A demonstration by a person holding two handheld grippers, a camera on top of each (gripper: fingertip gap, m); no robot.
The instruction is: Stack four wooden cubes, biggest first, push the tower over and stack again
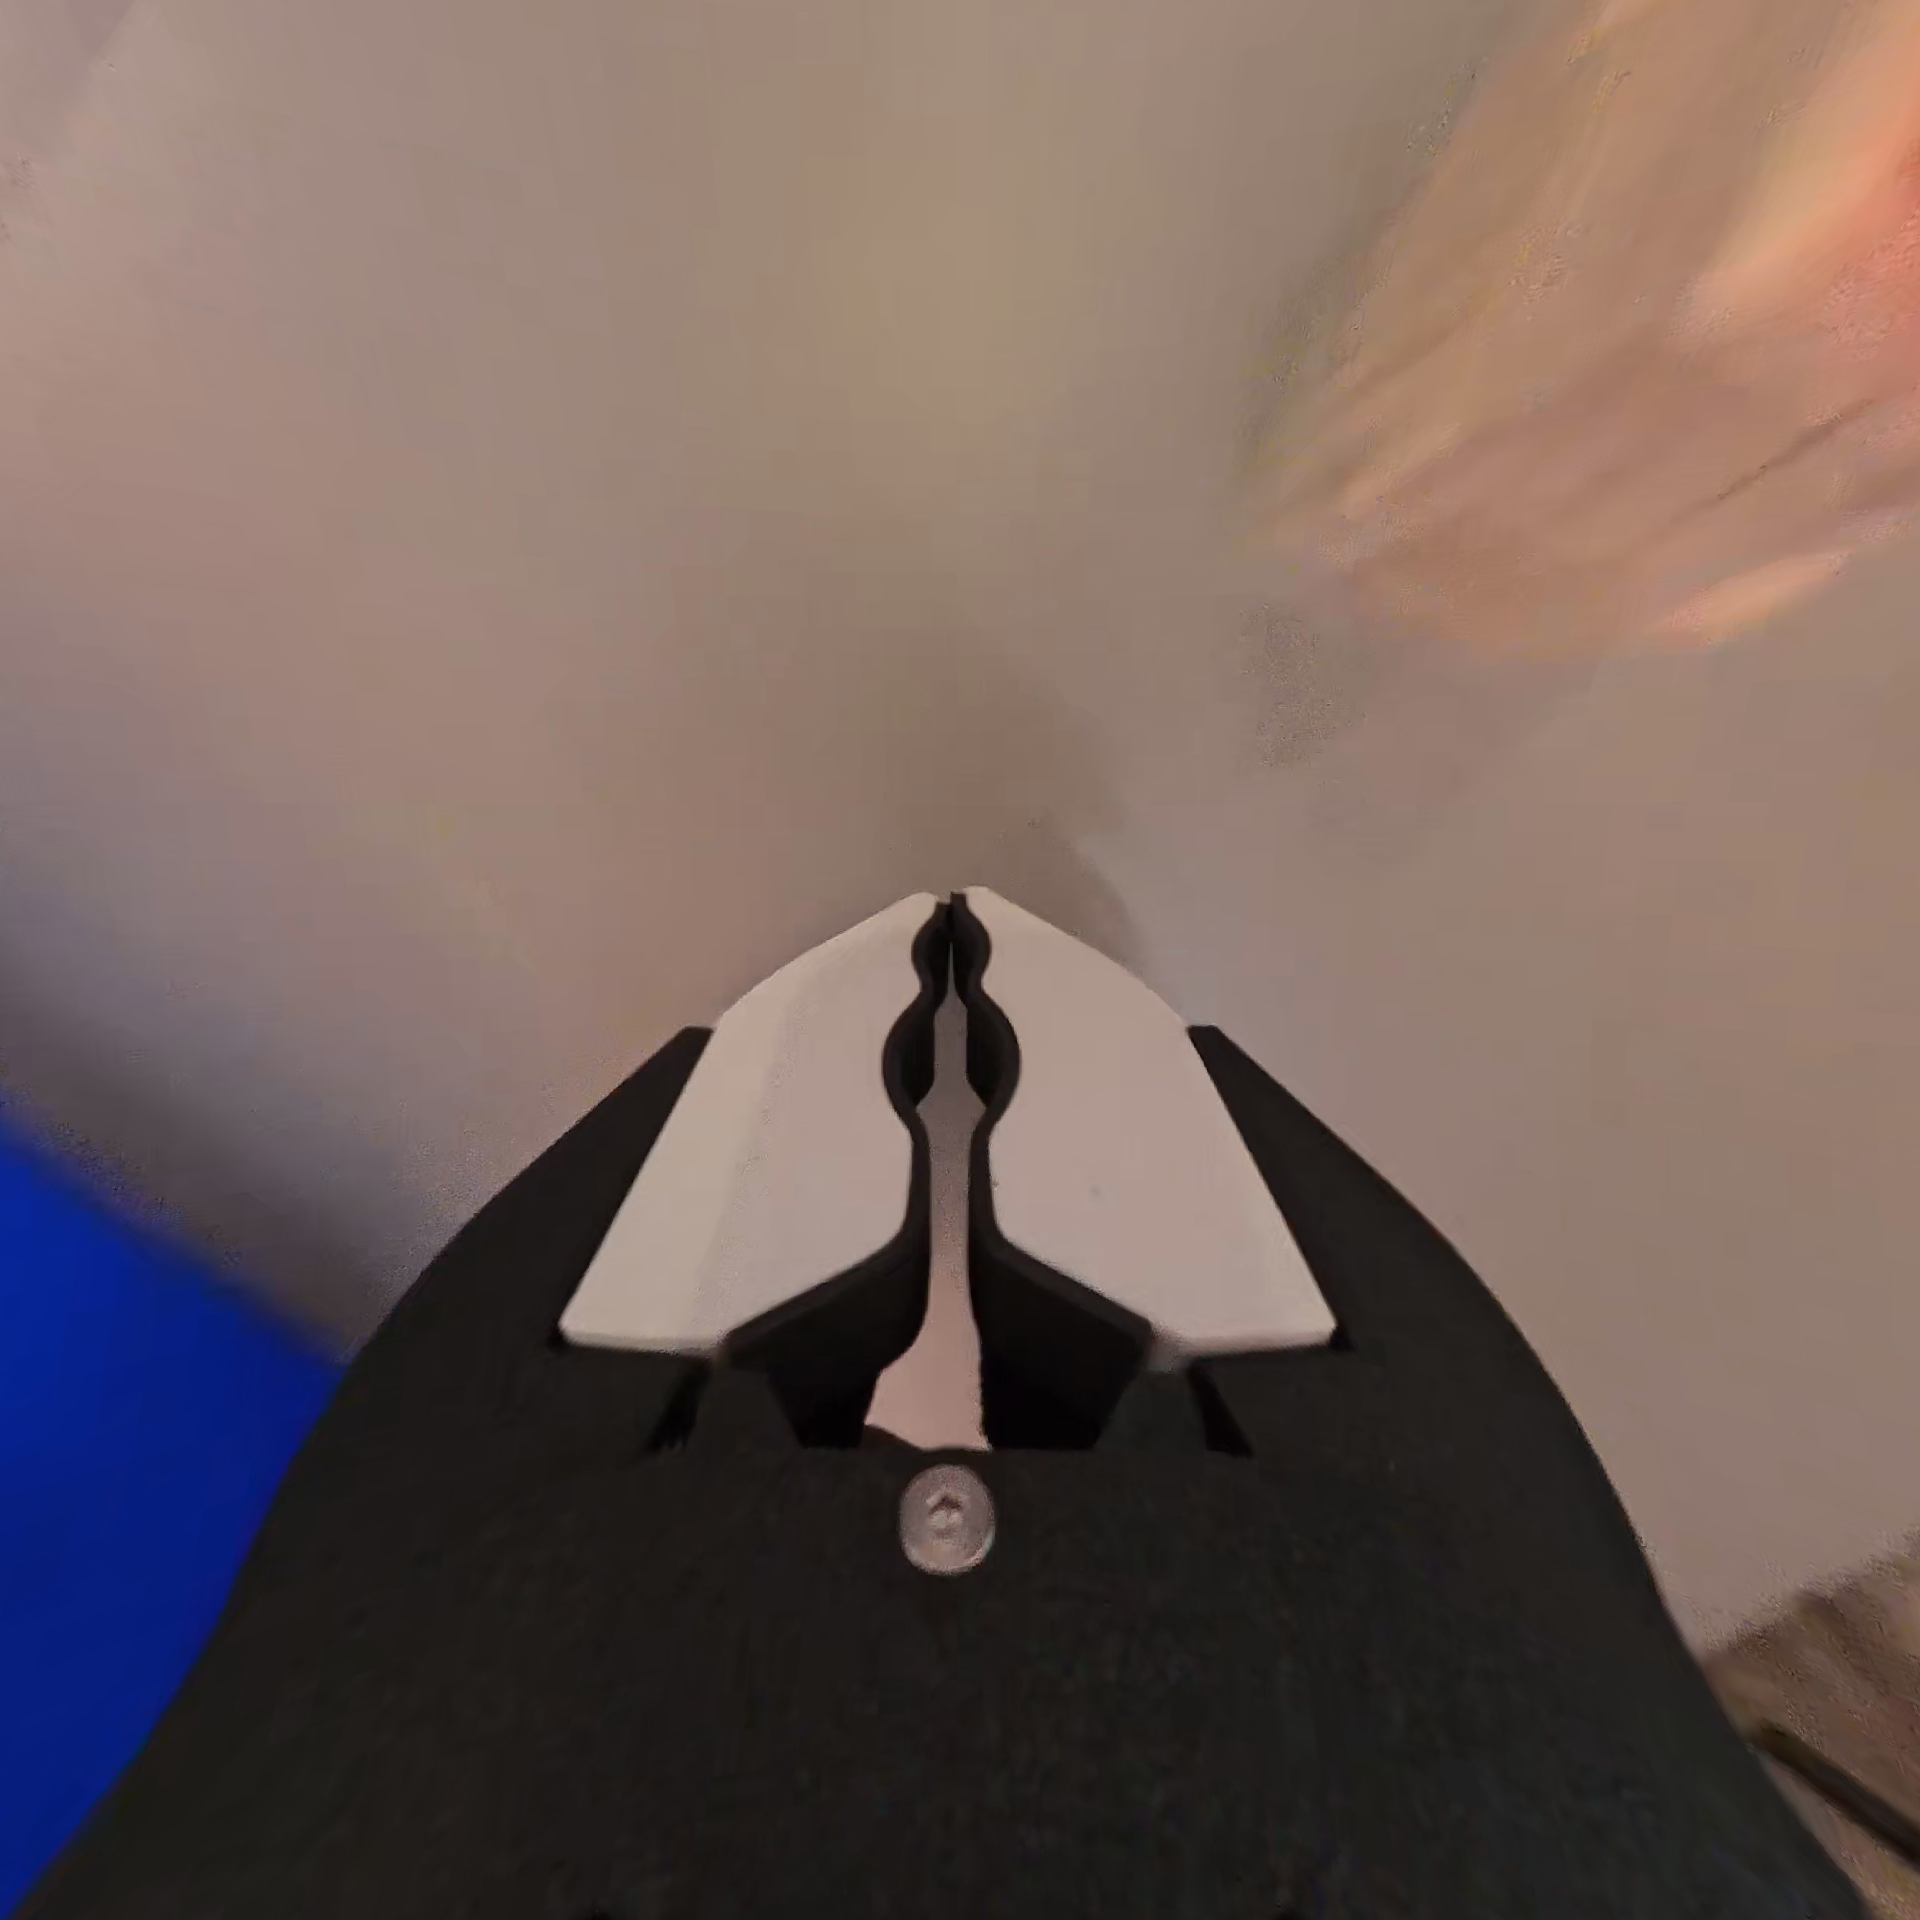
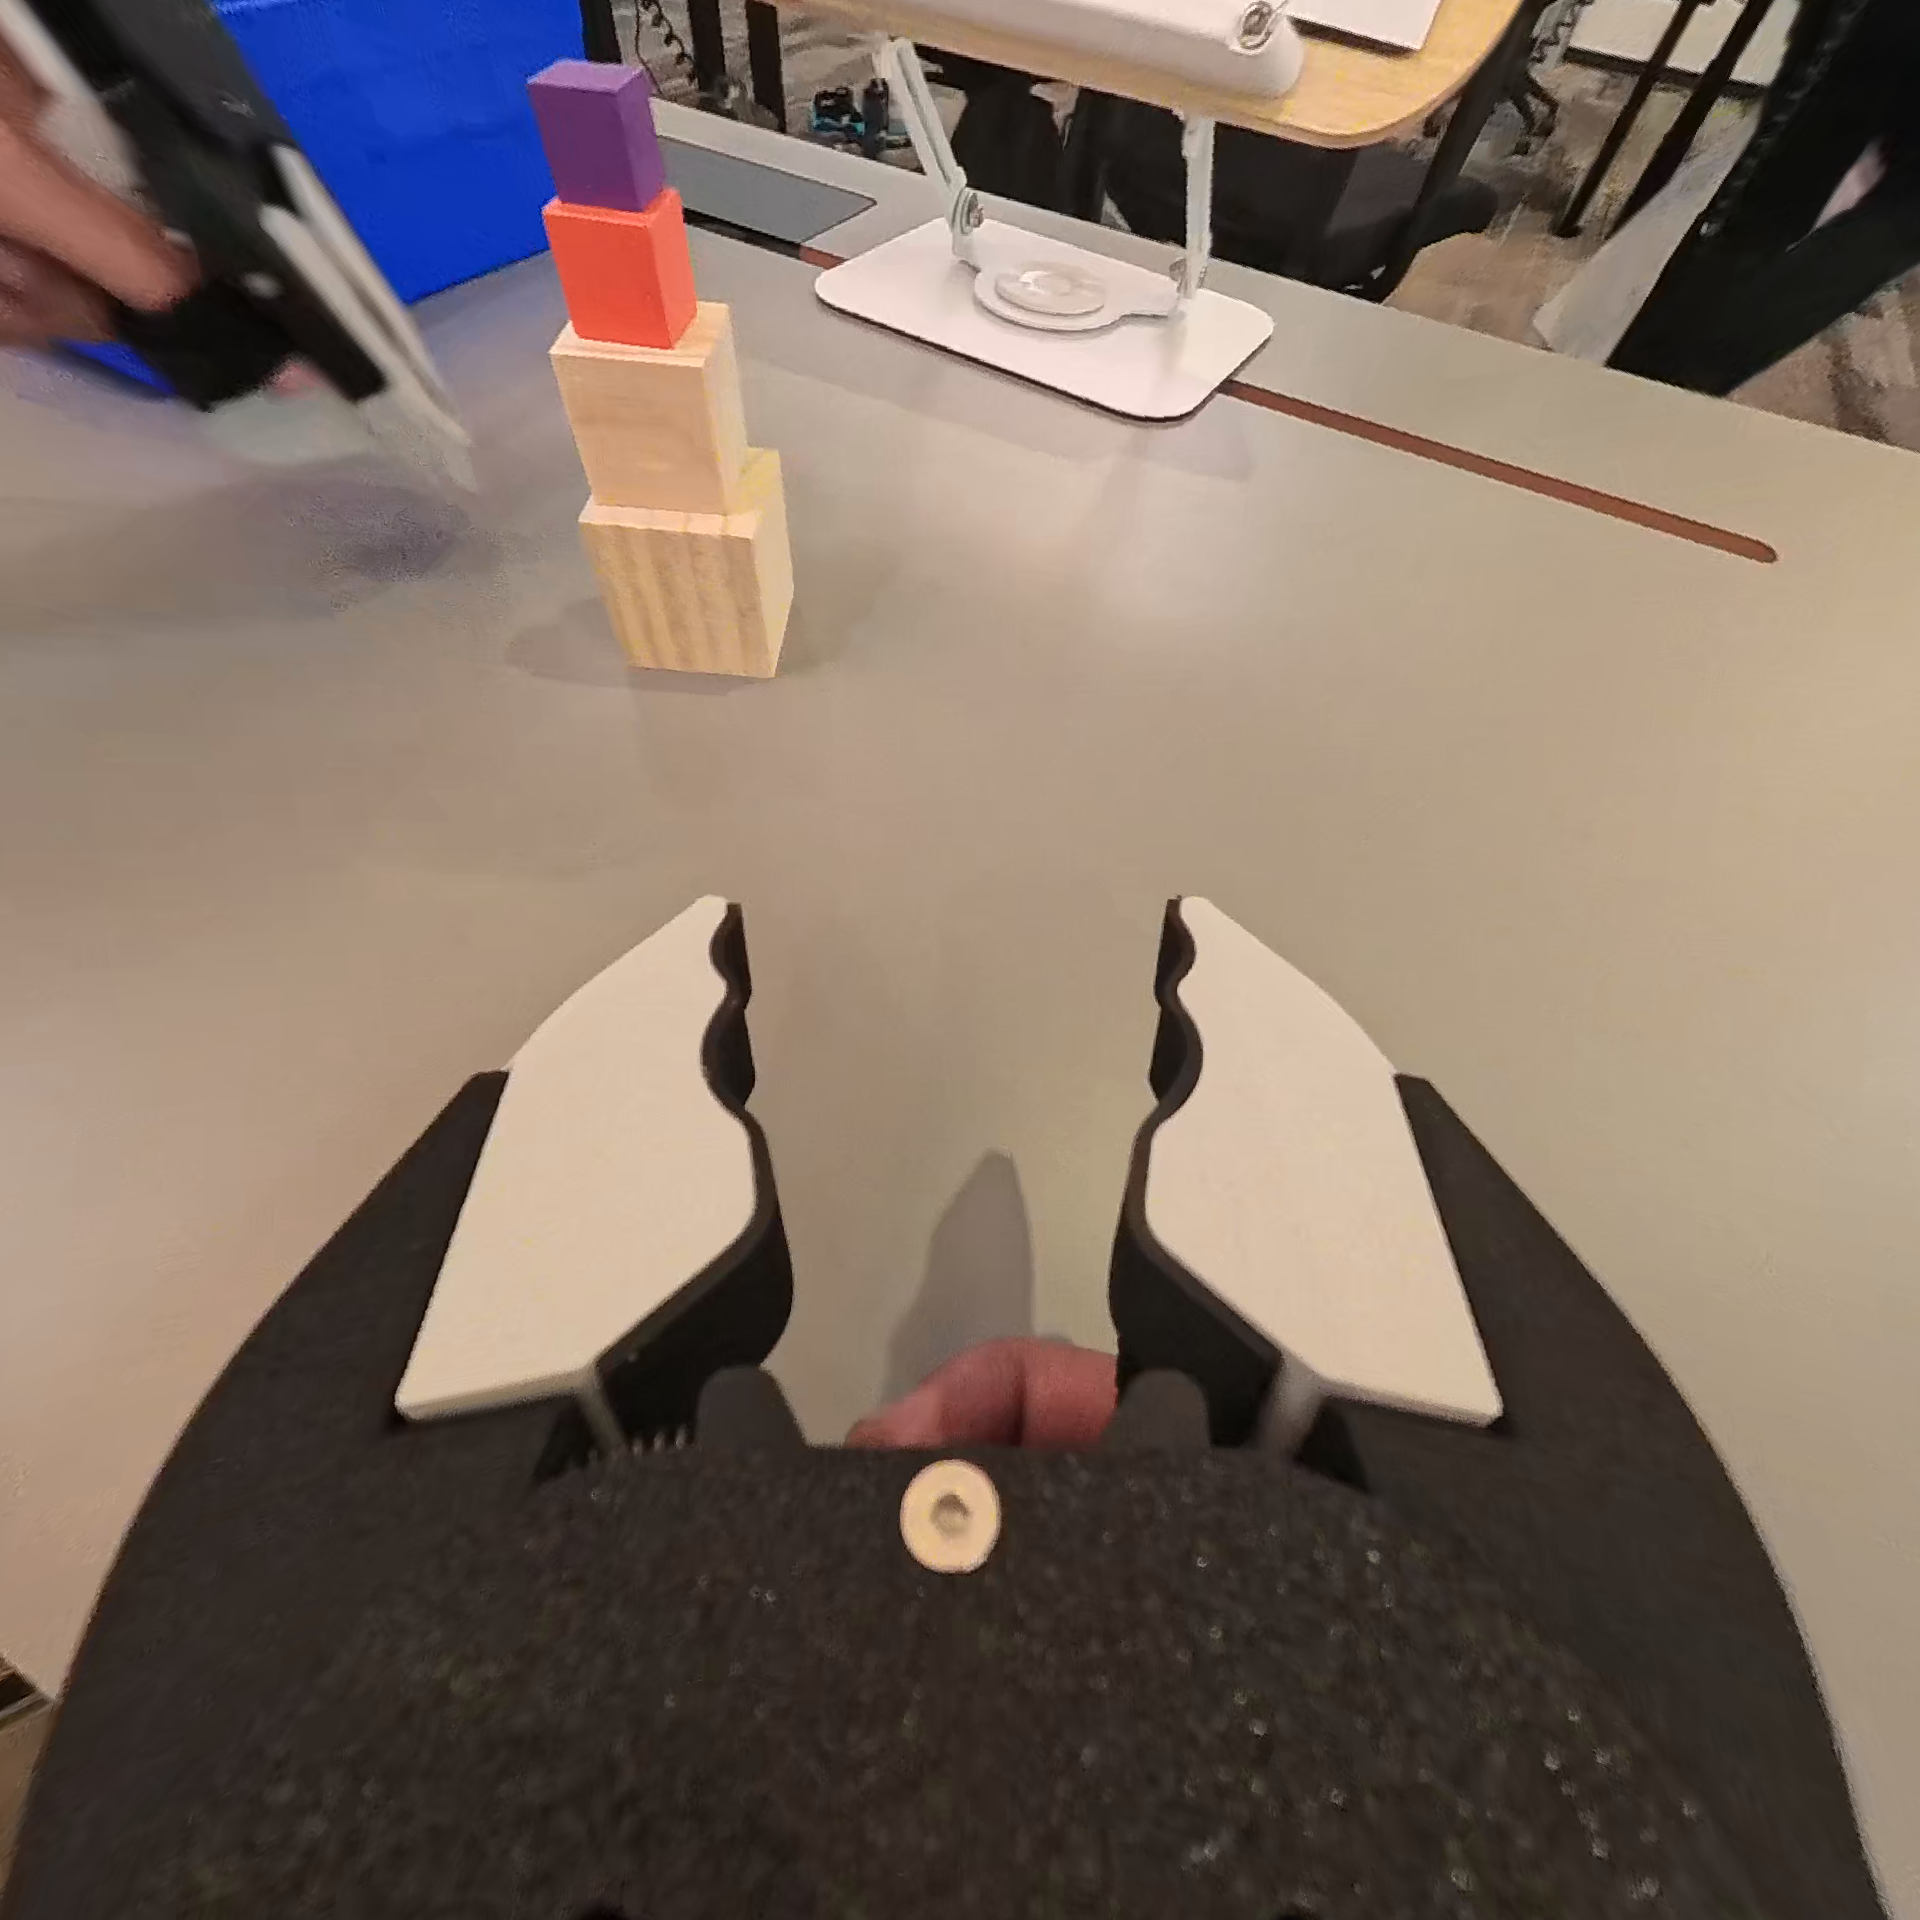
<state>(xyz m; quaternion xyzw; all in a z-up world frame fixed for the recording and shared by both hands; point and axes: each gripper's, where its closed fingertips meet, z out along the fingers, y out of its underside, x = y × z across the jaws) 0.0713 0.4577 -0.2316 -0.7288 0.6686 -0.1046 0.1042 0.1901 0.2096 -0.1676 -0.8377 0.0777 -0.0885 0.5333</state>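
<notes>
On the table (image 2: pixel 1143 779), the four-cube tower (image 2: pixel 665 395) stands complete, left hand-held gripper (image 2: pixel 416 416) closed and empty beside it, seemingly poised to push, right hand-held gripper (image 2: pixel 951 925) wide open, empty.

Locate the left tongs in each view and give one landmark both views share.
Left wrist view: left tongs at bottom centre, tips together, over the blurred table.
Right wrist view: same tongs at upper left, blurred, left of the cube tower.
Shared landmark: the blue bin.
</notes>
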